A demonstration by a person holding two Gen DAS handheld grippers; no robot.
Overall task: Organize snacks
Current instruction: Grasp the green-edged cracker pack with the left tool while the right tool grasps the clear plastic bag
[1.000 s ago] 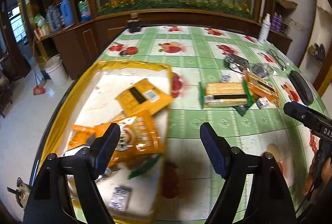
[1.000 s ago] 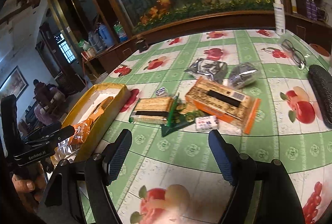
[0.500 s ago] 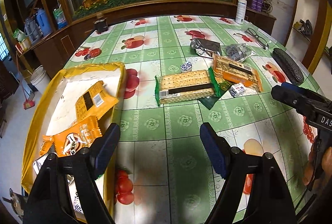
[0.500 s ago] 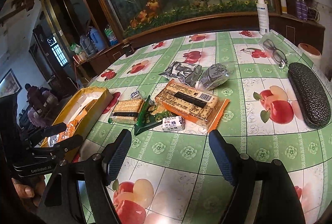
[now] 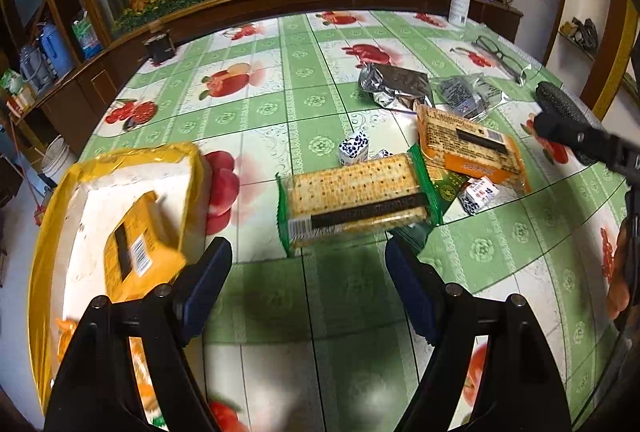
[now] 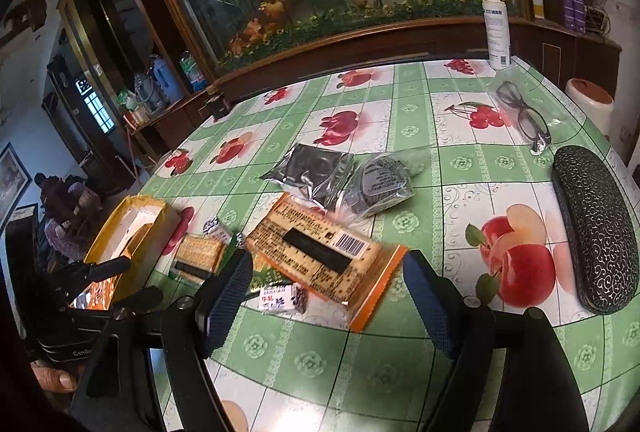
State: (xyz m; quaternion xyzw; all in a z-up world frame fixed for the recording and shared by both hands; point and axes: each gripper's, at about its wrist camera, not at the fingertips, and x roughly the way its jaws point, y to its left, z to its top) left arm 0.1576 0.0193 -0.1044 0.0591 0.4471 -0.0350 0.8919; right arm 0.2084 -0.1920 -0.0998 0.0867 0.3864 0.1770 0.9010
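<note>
Snacks spread over one fruit-print table [image 5: 304, 80], one yellow tray [image 5: 52, 200] at centre left

In the tray lies one yellow packet [image 5: 136, 252]. Mid-frame lie two cracker packs, green-edged [image 5: 356, 196] and orange [image 5: 468, 144], two foil bags [image 5: 394, 84], and three small milk candies [image 5: 354, 148]. The left gripper [image 5: 308, 292] and the right gripper [image 6: 324, 300] both gape wide, holding nothing

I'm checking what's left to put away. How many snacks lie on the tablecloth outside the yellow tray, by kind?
Cracker packs: 2
Small blue-and-white candies: 3
Silvery or dark pouches: 2
Green packet, partly covered: 1
Total: 8
</note>
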